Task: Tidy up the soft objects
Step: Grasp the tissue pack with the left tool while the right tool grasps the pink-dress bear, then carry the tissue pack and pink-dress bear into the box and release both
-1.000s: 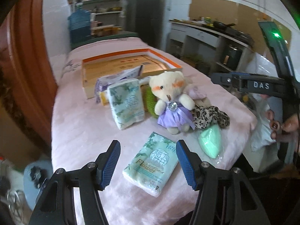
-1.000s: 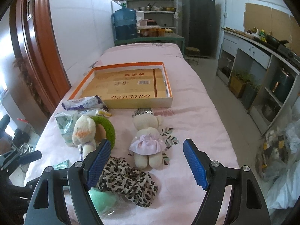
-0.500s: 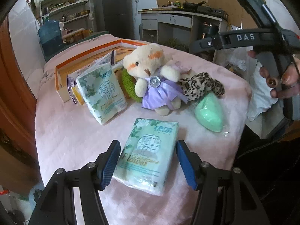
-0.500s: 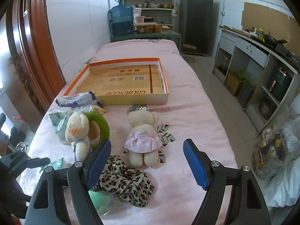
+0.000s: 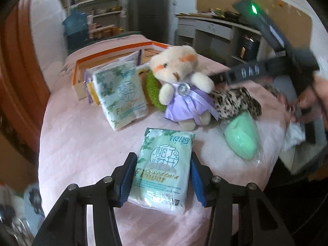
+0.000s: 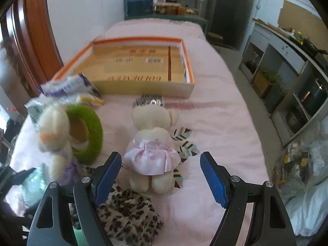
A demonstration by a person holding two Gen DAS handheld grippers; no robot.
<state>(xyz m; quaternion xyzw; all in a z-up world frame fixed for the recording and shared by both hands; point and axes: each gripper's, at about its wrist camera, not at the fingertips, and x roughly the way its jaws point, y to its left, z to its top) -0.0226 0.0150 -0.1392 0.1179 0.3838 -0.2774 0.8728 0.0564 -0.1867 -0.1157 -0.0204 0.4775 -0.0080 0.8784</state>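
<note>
Straddling the tissue pack (image 5: 163,168), the left gripper (image 5: 162,179) fingers touch its sides; right gripper (image 6: 161,181) fingers gape empty.

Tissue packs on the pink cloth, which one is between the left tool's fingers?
The flat-lying tissue pack, nearest the camera; the other pack leans up by the bear.

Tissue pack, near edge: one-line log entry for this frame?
left gripper: fingers straddling tissue pack, contact unclear | right gripper: open, above pink-dress bear | orange-rimmed box: no soft items inside
</note>
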